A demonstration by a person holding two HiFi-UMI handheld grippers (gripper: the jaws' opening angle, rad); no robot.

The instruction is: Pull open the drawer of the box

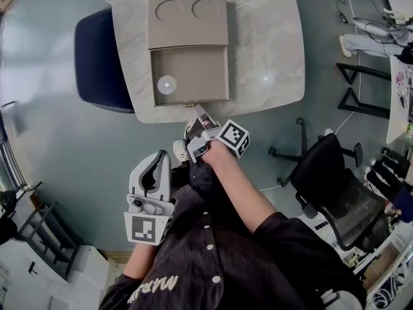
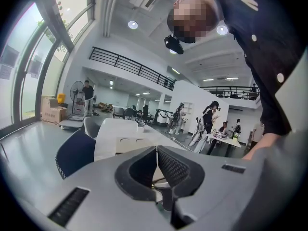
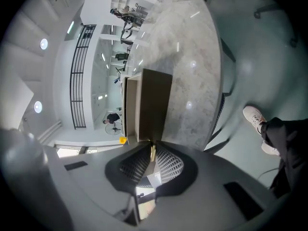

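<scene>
Left gripper [image 1: 161, 157] idles by chest, jaws together, empty; right gripper [image 1: 197, 110] clamps handle [image 3: 152, 151] of drawer [image 1: 200, 73], already well out of box [image 1: 187, 21] on table [image 1: 264, 44]; pull prob. near done; next: let go cleanly.

Open drawer [image 1: 193, 76] on table [image 1: 271, 50] — right gripper [image 1: 196, 112] at its handle [image 1: 191, 103]

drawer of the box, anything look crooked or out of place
Nothing stands out. The drawer sits pulled out square to the box, holding only a small white disc near its left front corner. The right tool is shut on its handle.
</scene>
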